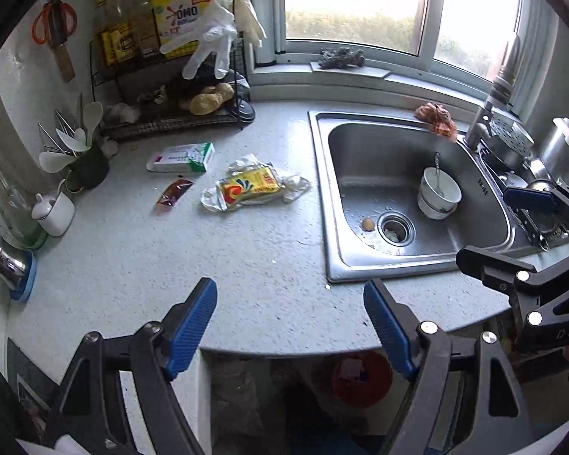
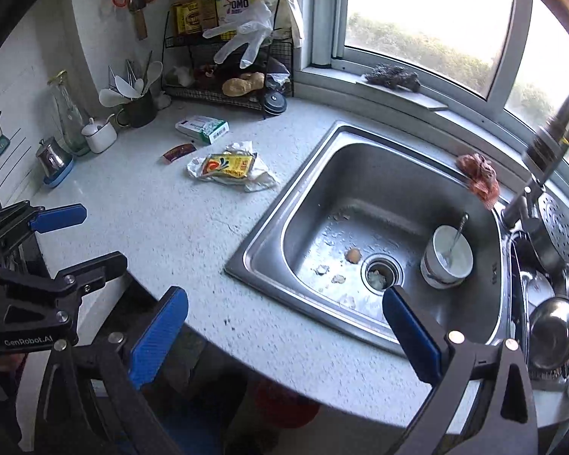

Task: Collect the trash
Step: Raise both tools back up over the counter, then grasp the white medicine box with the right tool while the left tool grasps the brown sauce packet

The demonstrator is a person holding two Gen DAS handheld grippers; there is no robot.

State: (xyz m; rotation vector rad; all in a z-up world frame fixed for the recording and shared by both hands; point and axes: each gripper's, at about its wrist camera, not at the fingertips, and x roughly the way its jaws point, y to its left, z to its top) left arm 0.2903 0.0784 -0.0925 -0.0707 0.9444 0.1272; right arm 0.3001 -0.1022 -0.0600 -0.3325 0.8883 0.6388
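We hold both grippers above the near edge of the counter (image 1: 246, 265), tilted down toward it. The left gripper (image 1: 290, 318) stands wide with nothing between its blue pads; the right gripper (image 2: 286, 326) is likewise wide and empty. We judge this a staging pose: jaws pre-spread so either can drop onto flat litter without a further opening move. The trash lies mid-counter, left of the sink (image 1: 322, 189): a yellow wrapper (image 1: 252, 185) on crumpled clear plastic, a small dark red sachet (image 1: 172, 193) just beside it to the left, and a white-and-green carton (image 1: 184, 157) behind both, near the wire rack (image 1: 170, 113). Whether the carton is waste we cannot tell. An orange crumpled scrap (image 2: 478, 178) sits on the sink's far rim by the faucet (image 2: 550, 144); food bits lie in the basin near a bowl (image 2: 447, 261). A red bin (image 1: 360, 379) shows below the counter edge, probably the drop point. Open room: the counter between us and the wrapper is bare, a clean approach. Constraints are the sink rim to the right and the utensil cup (image 1: 87, 167) and jars at the left wall. The sachet lies flat and will likely need an edge pinch.
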